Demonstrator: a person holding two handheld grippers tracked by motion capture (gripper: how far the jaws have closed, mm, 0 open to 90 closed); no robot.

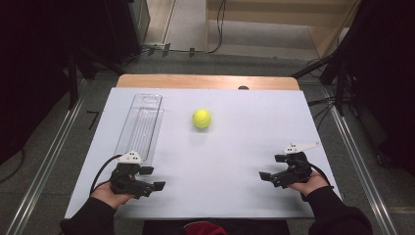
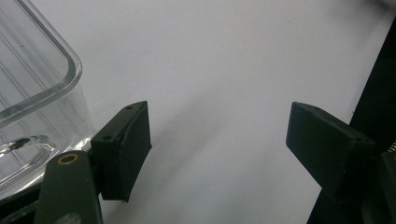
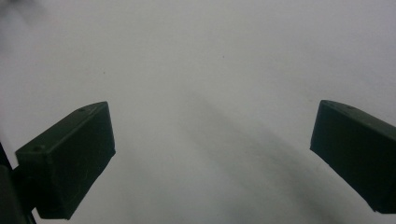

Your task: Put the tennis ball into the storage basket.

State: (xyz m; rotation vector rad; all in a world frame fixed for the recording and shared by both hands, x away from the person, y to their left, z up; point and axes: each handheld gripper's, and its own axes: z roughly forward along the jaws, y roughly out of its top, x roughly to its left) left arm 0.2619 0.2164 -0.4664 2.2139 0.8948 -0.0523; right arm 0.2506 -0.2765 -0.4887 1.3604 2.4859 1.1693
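White table (image 1: 235,161) bears one tennis ball (image 1: 201,118), one clear tray (image 1: 139,125); left gripper (image 1: 152,179), right gripper (image 1: 268,169) gape empty.

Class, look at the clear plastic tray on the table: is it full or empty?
Empty. The clear tray shows just its ribbed bottom, and the tennis ball lies outside it on the white table.

Left gripper (image 2: 219,154) over the white table top (image 2: 224,70), beside a clear tray (image 2: 32,93).

The 2 black jaws rise from the bottom of the left gripper view and stand apart with only bare white surface between them. The clear plastic tray sits at the left edge, its rounded corner and ribbed floor showing; the jaw on that side lies just beside the tray's wall, though whether it touches cannot be told. A dark strip runs down the right edge, behind the other jaw.
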